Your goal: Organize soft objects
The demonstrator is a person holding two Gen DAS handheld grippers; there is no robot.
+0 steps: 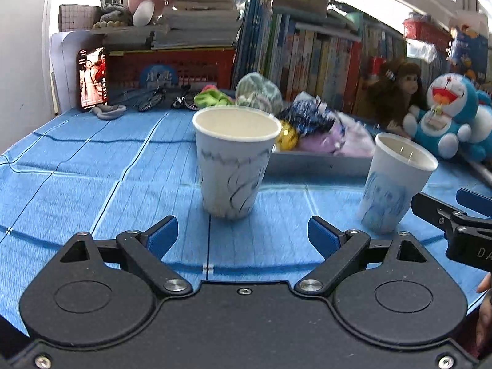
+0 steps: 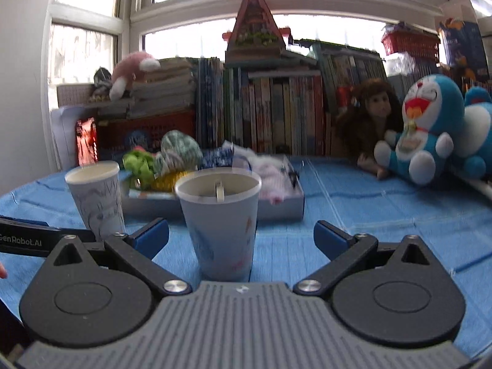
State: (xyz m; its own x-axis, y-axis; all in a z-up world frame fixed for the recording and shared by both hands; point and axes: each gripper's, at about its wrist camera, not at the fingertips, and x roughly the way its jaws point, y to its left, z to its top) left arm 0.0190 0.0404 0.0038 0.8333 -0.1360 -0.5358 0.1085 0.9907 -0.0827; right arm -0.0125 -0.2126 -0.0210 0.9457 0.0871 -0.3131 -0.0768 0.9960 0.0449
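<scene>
Fingers of both grippers are standing spread wide with nothing between the pads — the left gripper [image 1: 243,236] is facing a white paper cup [image 1: 234,161] just ahead of its tips, and the right gripper [image 2: 241,240] is looking at a pale blue cup [image 2: 222,224] that is sitting close in between its two fingers, apparently untouched.

Beyond both sets of fingers, the blue-clothed table [image 1: 77,166] is carrying everything. Farthest back and to the right of the fingers, a blue-and-white plush cat [image 2: 427,132] is leaning beside a brown-haired doll [image 2: 373,117]. Straight ahead, behind the cups, a shallow grey tray [image 2: 276,207] is holding the soft objects: a green knitted bundle [image 2: 180,147], a lime-green piece [image 2: 138,161], a dark blue patterned cloth [image 1: 304,115], pale pink fabric [image 2: 273,178] and something small and yellow [image 1: 286,136].

Judging by the task, the step in hand is probably reaching for a soft item to sort, perhaps into a cup. Doing it well is likely meaning passing over or beside the light cups without knocking them, coming down on one piece only, and pinching it at its bulk so neighbouring fabric is not dragging along.
</scene>
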